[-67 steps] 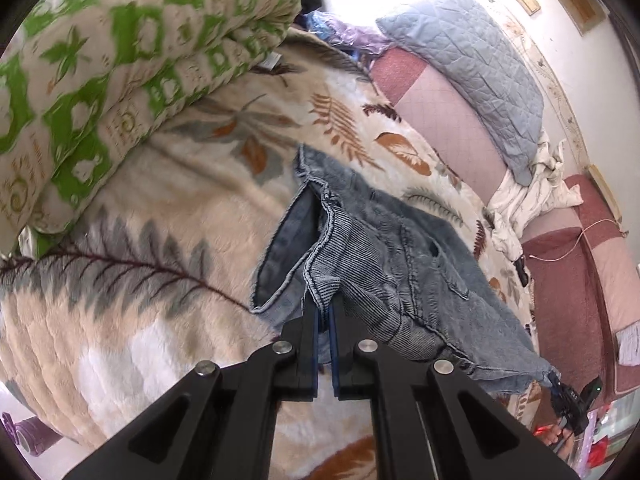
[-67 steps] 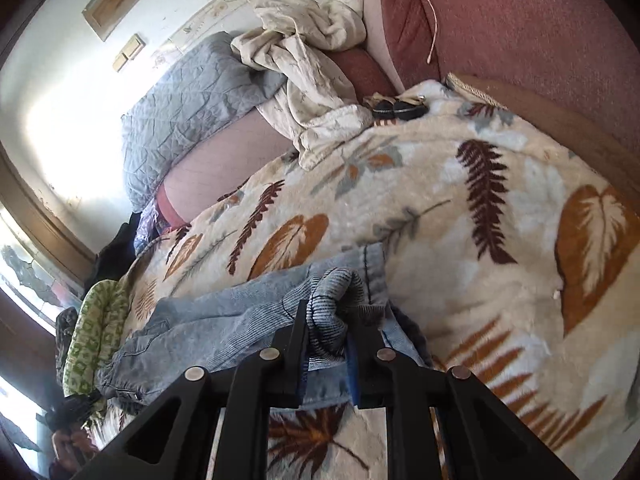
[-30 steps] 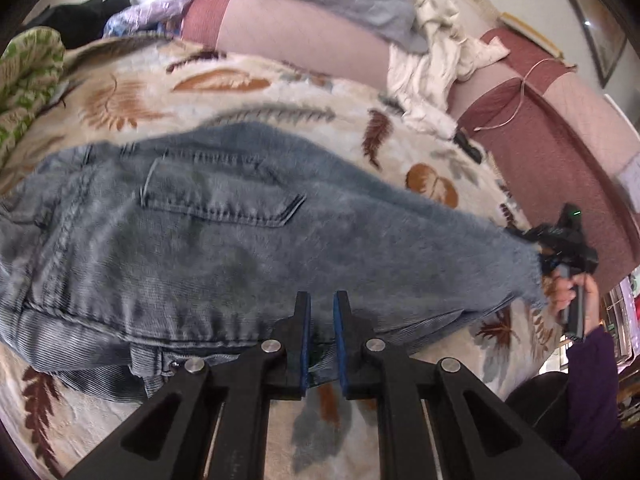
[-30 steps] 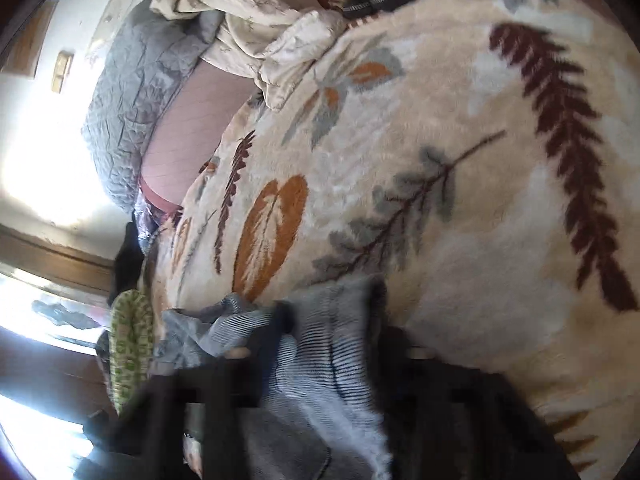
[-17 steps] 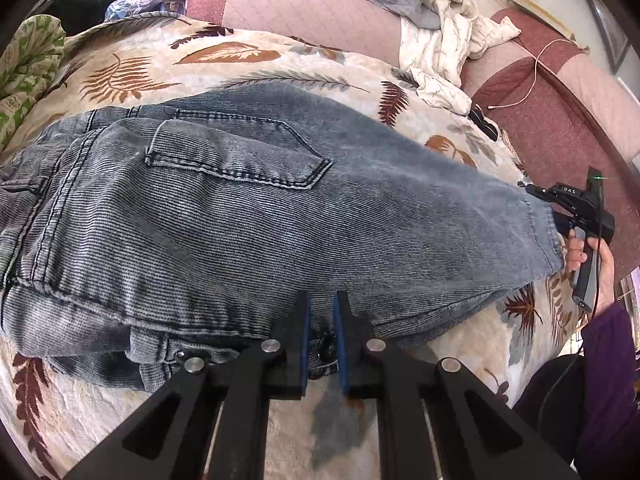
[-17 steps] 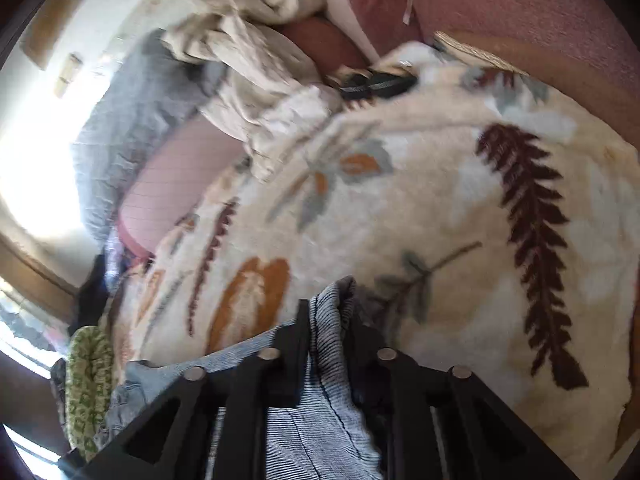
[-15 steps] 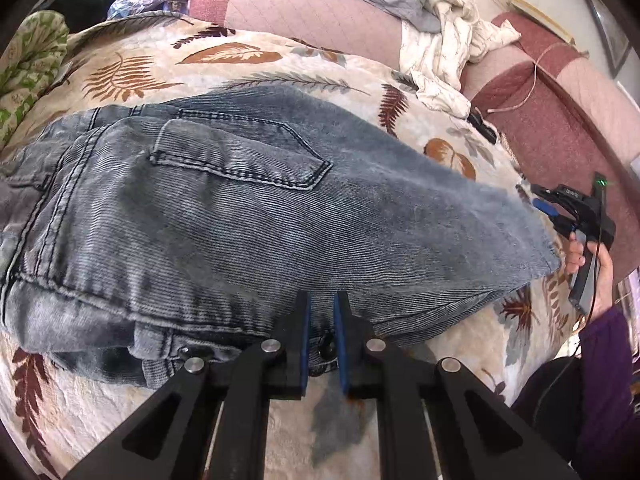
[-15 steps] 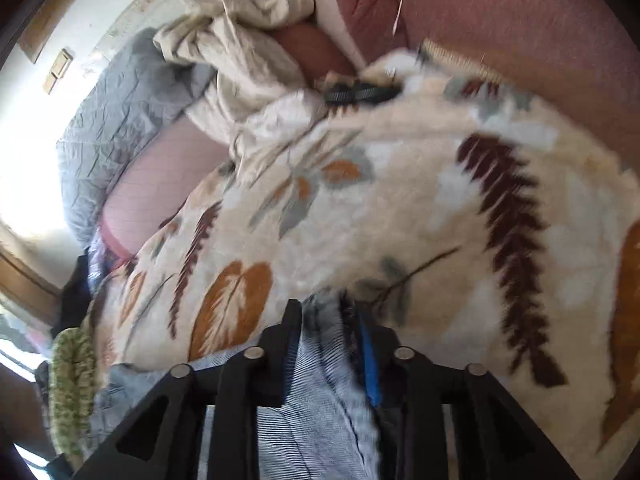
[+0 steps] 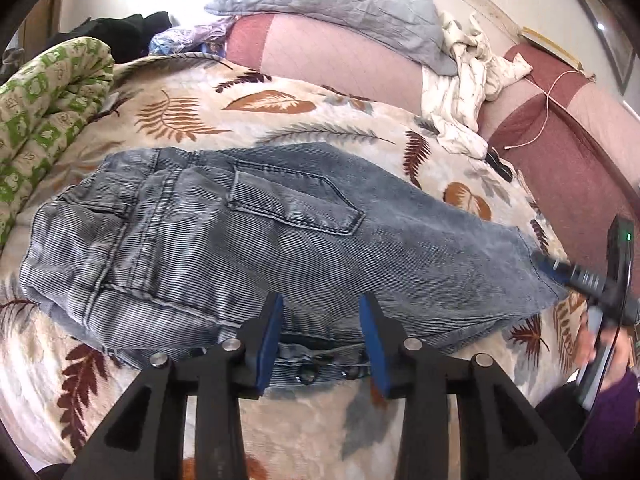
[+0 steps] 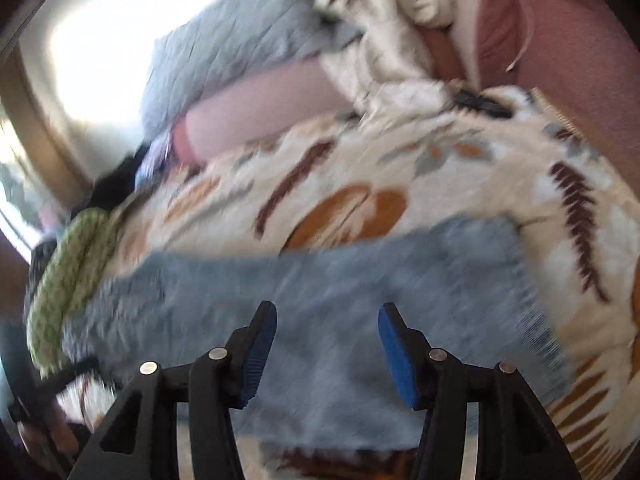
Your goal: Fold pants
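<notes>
Left wrist view: the left claw [image 9: 320, 332] is spread wide, gripping nothing, over the near edge of the pants [image 9: 248, 248], which are laid flat on the leaf-print blanket [image 9: 280, 120]. Right wrist view, blurred: the right claw [image 10: 327, 344] is likewise spread wide above the pants.

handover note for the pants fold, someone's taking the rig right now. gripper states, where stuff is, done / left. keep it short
Left gripper: open, holding nothing, at the near edge of the jeans by the fly buttons.
Right gripper: open, empty, over the leg end of the jeans; that view is motion-blurred.
Jeans: lying on the leaf-print blanket, folded lengthwise with one leg over the other, back pocket up, waist toward the green quilt.
Done: lengthwise fold, both grippers let go.
Left: likely fold the leg end over toward the waist, then smooth the near edge.
</notes>
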Available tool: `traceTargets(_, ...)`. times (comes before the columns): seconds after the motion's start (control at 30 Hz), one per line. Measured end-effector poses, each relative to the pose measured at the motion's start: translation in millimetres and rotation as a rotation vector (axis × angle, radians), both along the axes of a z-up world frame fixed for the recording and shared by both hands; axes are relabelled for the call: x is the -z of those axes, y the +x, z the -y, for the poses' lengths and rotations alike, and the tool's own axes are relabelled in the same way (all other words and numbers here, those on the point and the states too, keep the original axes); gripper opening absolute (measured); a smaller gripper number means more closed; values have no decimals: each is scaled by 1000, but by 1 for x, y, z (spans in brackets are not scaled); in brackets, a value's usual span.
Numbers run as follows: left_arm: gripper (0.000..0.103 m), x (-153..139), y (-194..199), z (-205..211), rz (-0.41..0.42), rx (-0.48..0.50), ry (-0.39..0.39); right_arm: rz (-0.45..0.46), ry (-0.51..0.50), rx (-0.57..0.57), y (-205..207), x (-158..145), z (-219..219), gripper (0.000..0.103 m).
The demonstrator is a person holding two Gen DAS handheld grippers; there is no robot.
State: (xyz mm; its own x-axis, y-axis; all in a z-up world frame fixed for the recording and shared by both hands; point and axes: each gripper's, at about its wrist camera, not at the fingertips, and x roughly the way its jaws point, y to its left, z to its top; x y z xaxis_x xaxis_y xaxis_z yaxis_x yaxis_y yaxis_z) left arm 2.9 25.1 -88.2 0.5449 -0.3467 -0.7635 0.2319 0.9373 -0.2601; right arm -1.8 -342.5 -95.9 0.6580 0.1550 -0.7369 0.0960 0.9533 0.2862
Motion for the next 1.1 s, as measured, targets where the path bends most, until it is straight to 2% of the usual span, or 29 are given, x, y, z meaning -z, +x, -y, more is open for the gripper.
traceTargets(0.1,40,4,-2,0,10,5,27,-33,-62,-58,-1,15,-34,57)
traceTargets(0.2,40,11,-4,3,10,13,67,-81,-101,-90,-4,32,-49,54)
traceTargets(0.4,40,20,-6,-2,-16,12,46,-134,-198,-112,-3,46,-60,52)
traceTargets(0.57,40,24,-9,-6,-30,17,24,-142,-282,-120,-11,49,-70,53)
traceTargets(0.7,40,26,-12,-2,-25,39,59,-146,-281,-113,-13,50,-70,53)
traceTargets(0.83,40,25,-13,-2,-30,31,54,-147,-275,-117,-10,49,-69,53)
traceTargets(1.03,41,4,-16,-11,-10,-6,15,-92,-153,-98,-10,35,-60,55)
traceTargets(1.07,46,0,-16,-12,6,-14,25,-66,-150,-95,-11,30,-61,55)
traceTargets(1.1,57,-7,-17,-14,33,-31,47,-47,-152,-95,-11,26,-63,55)
